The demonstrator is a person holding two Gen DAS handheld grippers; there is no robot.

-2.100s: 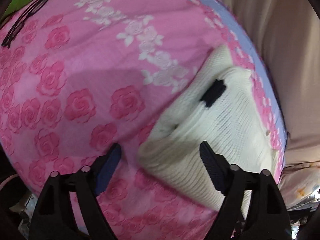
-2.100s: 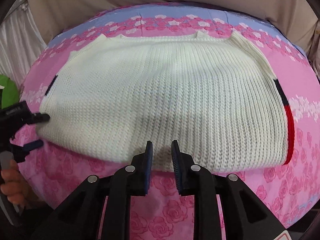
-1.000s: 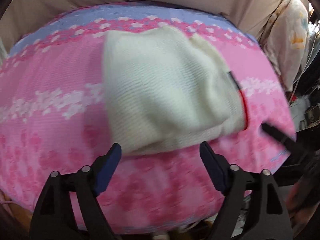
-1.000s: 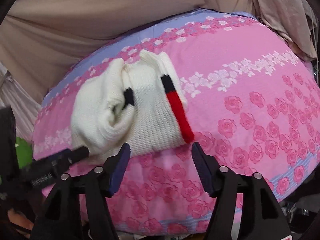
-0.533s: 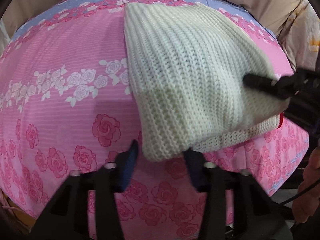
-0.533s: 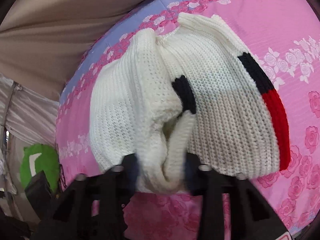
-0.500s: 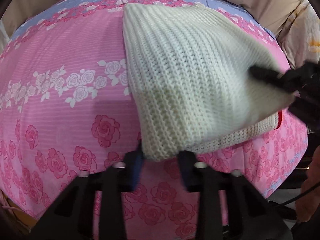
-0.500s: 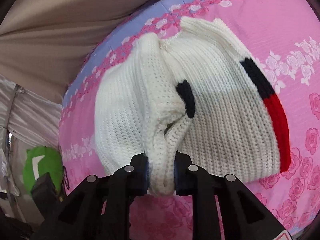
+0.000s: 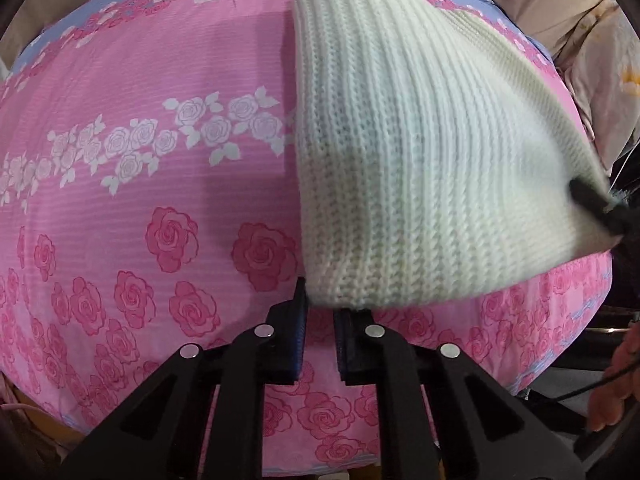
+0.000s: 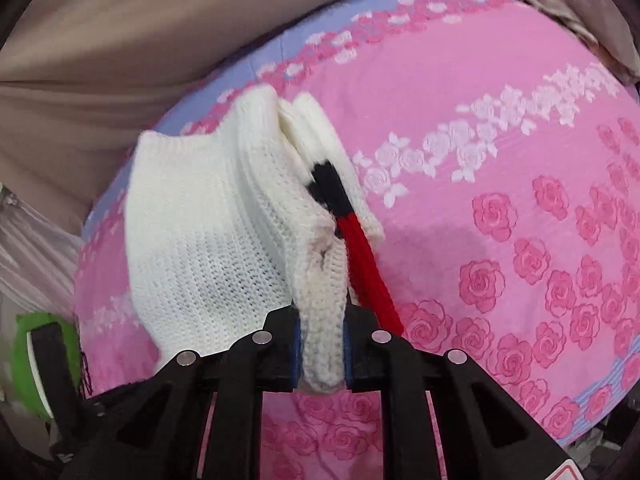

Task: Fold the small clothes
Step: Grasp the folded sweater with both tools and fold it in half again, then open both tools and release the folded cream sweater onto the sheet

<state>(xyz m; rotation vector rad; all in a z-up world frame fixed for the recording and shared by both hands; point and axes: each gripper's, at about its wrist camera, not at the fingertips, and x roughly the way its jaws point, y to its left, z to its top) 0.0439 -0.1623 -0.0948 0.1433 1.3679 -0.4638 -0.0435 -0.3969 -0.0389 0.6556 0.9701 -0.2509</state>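
Note:
A cream knit sweater (image 9: 408,152) with a black and red stripe (image 10: 352,236) on one edge is folded and lifted off the pink rose bedsheet (image 9: 140,184). My left gripper (image 9: 320,316) is shut on its near left corner. My right gripper (image 10: 322,344) is shut on a thick bunched fold at the near right corner. The right gripper's black fingertip (image 9: 596,204) shows at the sweater's right edge in the left wrist view. The sweater hangs stretched between both grippers.
The bed is covered by the pink floral sheet with a blue band (image 10: 328,24) at the far side. Beige fabric (image 10: 140,40) rises behind the bed. A green object (image 10: 28,352) lies at the left. A printed cloth (image 9: 616,80) hangs at the right.
Both grippers closed on the sweater's near corners and lifted them. The sweater now hangs raised between them instead of lying flat on the sheet.

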